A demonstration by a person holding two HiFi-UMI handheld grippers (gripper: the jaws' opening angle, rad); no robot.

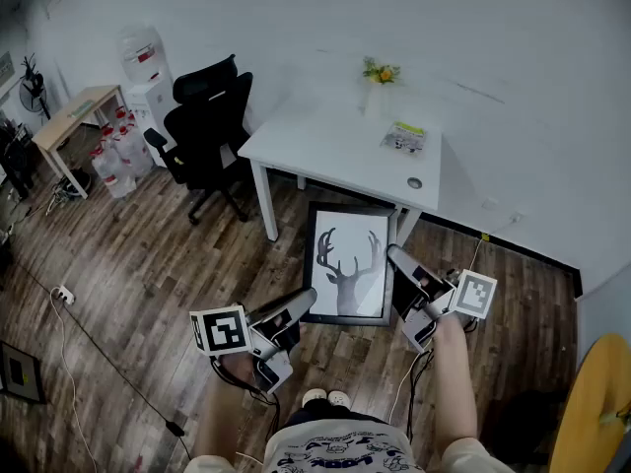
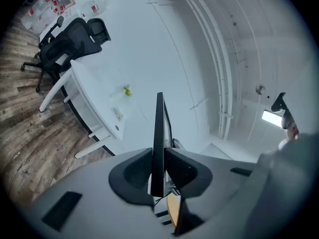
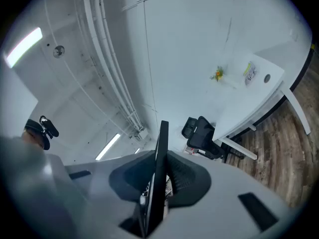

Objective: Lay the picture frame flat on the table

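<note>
1. Nearest me are the two forearms and their claws. The left gripper [image 1: 307,300] is clamped on the left rail of the picture frame [image 1: 347,264], close to its bottom corner. Its own view shows the black edge pinched between both pads.
2. The right gripper [image 1: 396,259] is closed on the opposite rail, a little higher up, again with the edge squeezed between the pads.
3. The frame hangs between the claws in front of the white table [image 1: 315,151], its deer print facing up at me. Its top edge crosses the table's near side in my view. It is not on the tabletop yet, and I cannot tell whether its bottom edge touches the floor.
4. I judge the two-sided grip is there to stop the frame from swinging and to let me tip it flat evenly.
5. The flowers [image 1: 380,71] stand at the back of the table and a leaflet [image 1: 404,138] lies toward the right end. The bare left and middle of the top look like the place to land it, clear of the office chair [image 1: 202,126].
</note>
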